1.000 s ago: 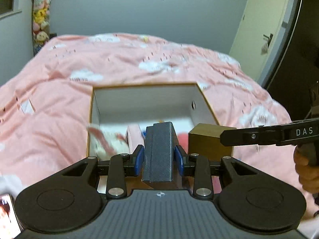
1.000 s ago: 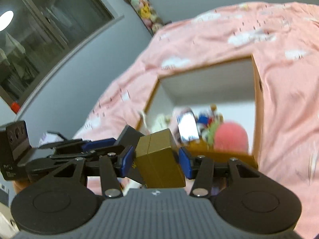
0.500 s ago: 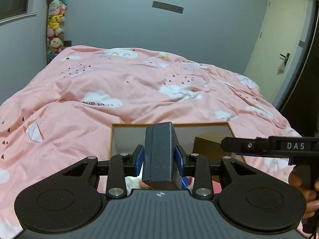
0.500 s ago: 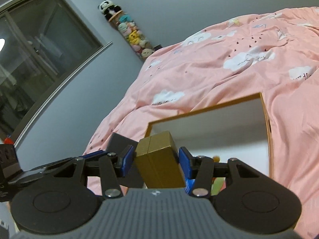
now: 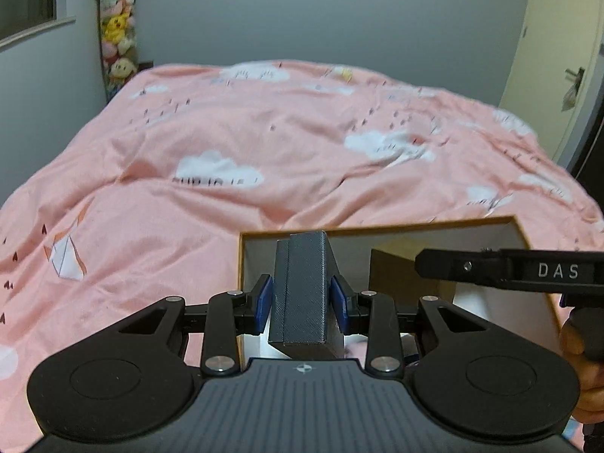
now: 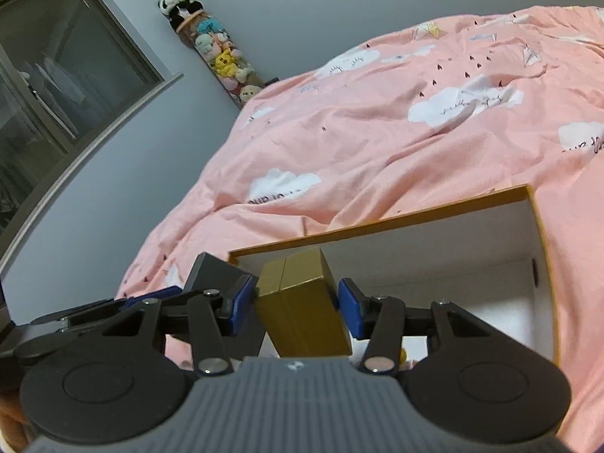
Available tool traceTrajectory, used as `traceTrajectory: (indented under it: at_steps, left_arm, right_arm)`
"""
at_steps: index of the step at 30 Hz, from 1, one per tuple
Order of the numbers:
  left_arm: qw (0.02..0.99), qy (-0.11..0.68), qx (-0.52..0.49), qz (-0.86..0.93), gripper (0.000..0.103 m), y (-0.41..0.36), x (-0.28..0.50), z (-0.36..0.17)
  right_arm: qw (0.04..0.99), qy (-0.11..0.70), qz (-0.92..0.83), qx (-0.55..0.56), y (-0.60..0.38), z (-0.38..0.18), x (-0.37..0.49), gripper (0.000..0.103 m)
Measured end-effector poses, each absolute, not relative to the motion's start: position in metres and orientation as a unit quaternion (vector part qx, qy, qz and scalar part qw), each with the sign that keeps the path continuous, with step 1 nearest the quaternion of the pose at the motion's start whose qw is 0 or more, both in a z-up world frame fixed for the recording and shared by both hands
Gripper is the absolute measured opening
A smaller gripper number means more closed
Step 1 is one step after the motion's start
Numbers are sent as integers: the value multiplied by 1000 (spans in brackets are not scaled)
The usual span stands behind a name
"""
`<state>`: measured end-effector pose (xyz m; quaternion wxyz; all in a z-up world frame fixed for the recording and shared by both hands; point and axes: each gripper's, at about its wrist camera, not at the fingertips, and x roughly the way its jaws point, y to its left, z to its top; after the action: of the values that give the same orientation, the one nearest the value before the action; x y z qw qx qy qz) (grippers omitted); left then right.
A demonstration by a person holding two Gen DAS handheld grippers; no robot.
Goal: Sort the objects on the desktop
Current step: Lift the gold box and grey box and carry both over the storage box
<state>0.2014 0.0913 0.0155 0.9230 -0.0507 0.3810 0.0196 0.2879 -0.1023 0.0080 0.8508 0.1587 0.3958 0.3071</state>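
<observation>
Gripping a dark grey box (image 5: pixel 302 290), the left gripper (image 5: pixel 302 300) is clamping it between its blue pads (image 5: pixel 263 302), squarely on the two long sides, with the box standing on end. Just beside it, the right gripper (image 6: pixel 294 304) is pinching a gold box (image 6: pixel 302 302) the same way, and its pads (image 6: pixel 349 309) are pressing flat against the box's sides. From the left wrist view the gold box (image 5: pixel 400 275) and the right gripper's black finger are showing close on the right, with part of the person's hand (image 5: pixel 577 343) behind them.

Both boxes are hanging over the near edge of an open bin (image 6: pixel 415 260), a white-walled carton with a tan rim that is sitting on the pink quilt (image 5: pixel 264 132). A few small colourful things are peeking out at its bottom, too hidden to name.

Setting these down looks like the step in hand. Doing it well probably means keeping the two grippers apart so the boxes are not knocking each other, lowering each one past the rim rather than letting go from above, and aiming for bare floor in the bin. The quilt under it is soft, so a push on the rim could tip it.

Farther off, a column of plush toys (image 6: pixel 222 56) is standing in the corner by the grey wall.
</observation>
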Motion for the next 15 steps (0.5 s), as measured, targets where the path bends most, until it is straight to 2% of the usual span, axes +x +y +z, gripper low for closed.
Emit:
traceTrajectory:
  at_steps: [15]
  left_arm:
    - [912, 407, -28, 49, 38, 92, 228, -30]
  right_arm:
    - [833, 446, 278, 175, -73, -41, 325, 52]
